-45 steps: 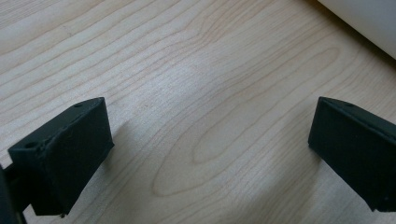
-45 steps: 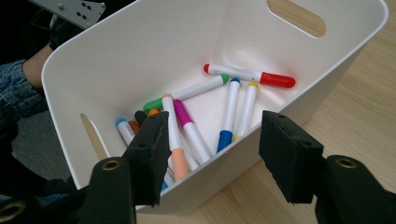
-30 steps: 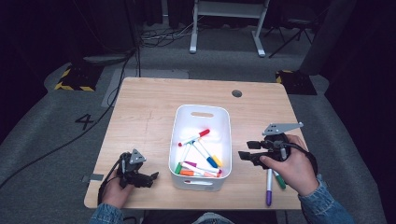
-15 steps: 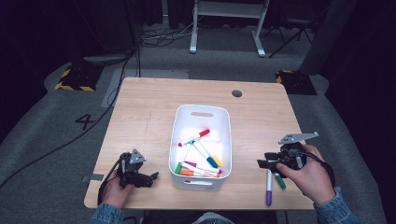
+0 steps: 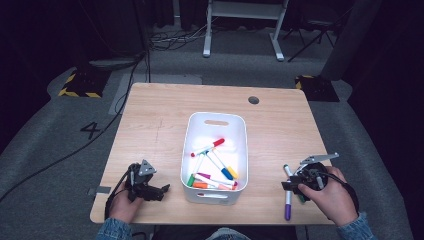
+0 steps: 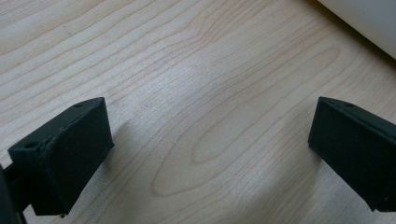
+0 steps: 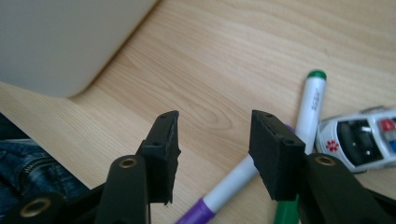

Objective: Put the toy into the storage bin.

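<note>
One table (image 5: 165,120). One white bin (image 5: 241,129) holding about six markers (image 5: 220,168). Two markers outside it: one purple (image 5: 288,202), one green (image 7: 312,101). One toy car (image 7: 362,136). Two grippers: left (image 5: 159,192), right (image 5: 289,184).

Right gripper (image 7: 212,154) w/ jaws parted over bare wood; purple marker (image 7: 224,193), green marker (image 7: 312,105) & toy car (image 7: 359,137) crowd one side, white bin (image 5: 216,150) wall the other. Far table (image 5: 165,107) half is free.

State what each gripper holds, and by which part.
Nothing is held. The left gripper is open over bare table; the right gripper is open above the purple marker.
</note>
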`<action>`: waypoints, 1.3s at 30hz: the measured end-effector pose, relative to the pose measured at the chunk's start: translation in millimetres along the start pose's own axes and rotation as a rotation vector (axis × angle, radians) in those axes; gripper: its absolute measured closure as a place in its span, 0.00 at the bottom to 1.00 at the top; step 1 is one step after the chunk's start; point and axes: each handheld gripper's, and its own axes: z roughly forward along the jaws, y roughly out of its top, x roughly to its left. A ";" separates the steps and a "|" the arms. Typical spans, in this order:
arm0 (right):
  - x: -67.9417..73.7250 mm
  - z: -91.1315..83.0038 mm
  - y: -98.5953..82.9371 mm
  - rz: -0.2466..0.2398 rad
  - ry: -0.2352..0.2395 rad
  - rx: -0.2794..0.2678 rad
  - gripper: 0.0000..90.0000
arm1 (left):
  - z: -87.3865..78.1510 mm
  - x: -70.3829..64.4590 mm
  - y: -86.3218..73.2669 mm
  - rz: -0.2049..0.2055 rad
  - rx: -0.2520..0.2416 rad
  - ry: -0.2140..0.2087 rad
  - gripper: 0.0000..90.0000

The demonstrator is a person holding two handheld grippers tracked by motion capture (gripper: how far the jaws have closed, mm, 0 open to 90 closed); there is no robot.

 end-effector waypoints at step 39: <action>3.3 46.2 -29.3 -0.016 -0.123 0.137 0.86 | 0.0 0.0 0.0 0.001 0.001 0.000 0.00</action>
